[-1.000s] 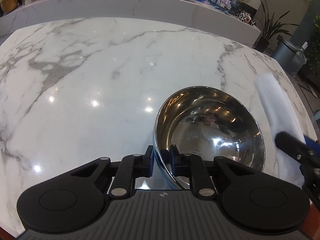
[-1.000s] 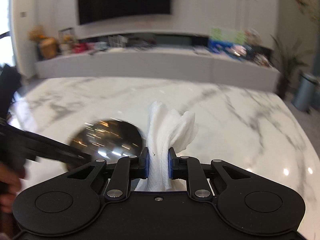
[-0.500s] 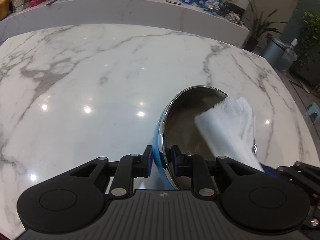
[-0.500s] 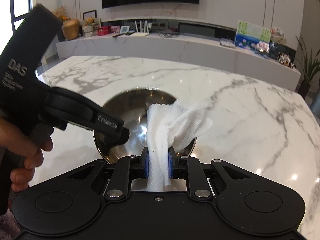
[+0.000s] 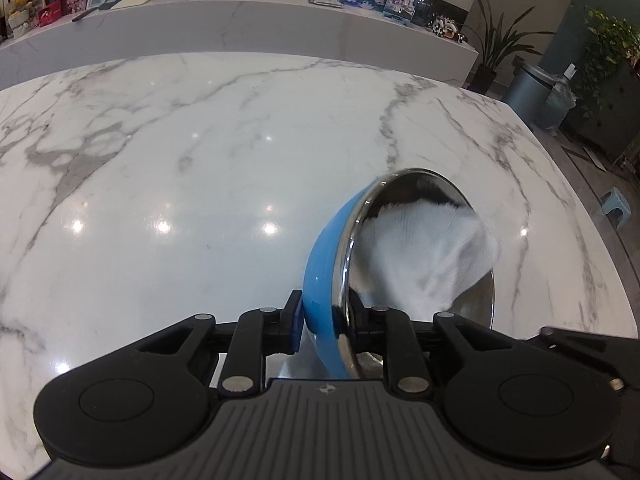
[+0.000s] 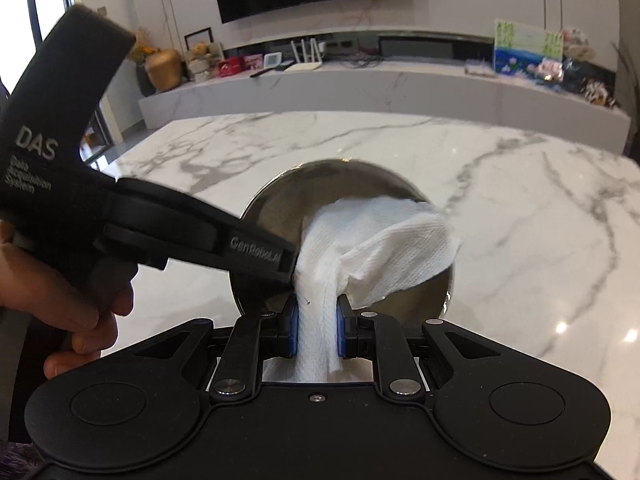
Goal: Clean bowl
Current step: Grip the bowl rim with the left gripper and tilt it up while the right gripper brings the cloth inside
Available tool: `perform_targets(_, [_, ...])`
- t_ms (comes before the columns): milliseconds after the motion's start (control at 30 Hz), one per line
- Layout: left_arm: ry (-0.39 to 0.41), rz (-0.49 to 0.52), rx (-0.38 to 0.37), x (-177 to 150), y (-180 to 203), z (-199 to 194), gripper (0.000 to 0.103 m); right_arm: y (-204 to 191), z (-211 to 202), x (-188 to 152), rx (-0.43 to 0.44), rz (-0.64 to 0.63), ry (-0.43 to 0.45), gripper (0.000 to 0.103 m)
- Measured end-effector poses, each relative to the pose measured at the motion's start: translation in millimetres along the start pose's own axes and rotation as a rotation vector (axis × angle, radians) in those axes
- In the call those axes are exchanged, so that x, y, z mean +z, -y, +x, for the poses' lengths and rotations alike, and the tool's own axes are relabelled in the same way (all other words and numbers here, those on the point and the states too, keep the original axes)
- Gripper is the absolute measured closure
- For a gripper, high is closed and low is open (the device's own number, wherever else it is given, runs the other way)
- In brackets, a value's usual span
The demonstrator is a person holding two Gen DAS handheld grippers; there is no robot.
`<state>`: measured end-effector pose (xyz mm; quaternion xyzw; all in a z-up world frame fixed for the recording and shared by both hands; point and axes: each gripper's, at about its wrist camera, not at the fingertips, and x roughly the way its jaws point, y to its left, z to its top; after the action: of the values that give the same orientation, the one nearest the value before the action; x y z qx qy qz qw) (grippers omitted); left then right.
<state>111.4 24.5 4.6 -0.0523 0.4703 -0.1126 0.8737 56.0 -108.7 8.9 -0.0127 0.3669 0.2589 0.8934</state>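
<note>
Left tongs [image 5: 326, 320] closing, clamped on rim of bowl [image 5: 320, 272], tilted up off tabletop [image 5: 200, 160]. Right tongs [image 6: 318, 330] clamped on paper towel [image 6: 372, 240], pressed inside bowl. Risk: hard wipe twists rim out of grip, bowl drops.

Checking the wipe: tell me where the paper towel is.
The paper towel, clamped in the right gripper, lies inside the tilted bowl, whose rim the left gripper holds.

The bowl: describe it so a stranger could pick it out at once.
On the white marble table, look just ahead of the left claw, which pinches its rim. The bowl is tipped on edge, blue outside, mirror steel inside, with a white paper towel pressed into it.
</note>
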Motion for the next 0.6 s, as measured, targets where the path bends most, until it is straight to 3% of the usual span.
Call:
perform_targets(233, [0.001,0.027,0.021,-1.3,3.5,0.5,0.084,5.8,9.9,-1.3,-0.029,0.037,-0.062,0.088])
perform_targets(400, [-0.004,0.03,0.033,-3.4,3.6,0.8,0.084,1.4,12.9,-5.4,-0.151,-0.001,-0.064,0.088])
perform_targets(600, [-0.01,0.016,0.033,-4.9,0.3,0.9,0.085,2.2,18.9,-7.5,-0.135,-0.008,-0.083,0.088])
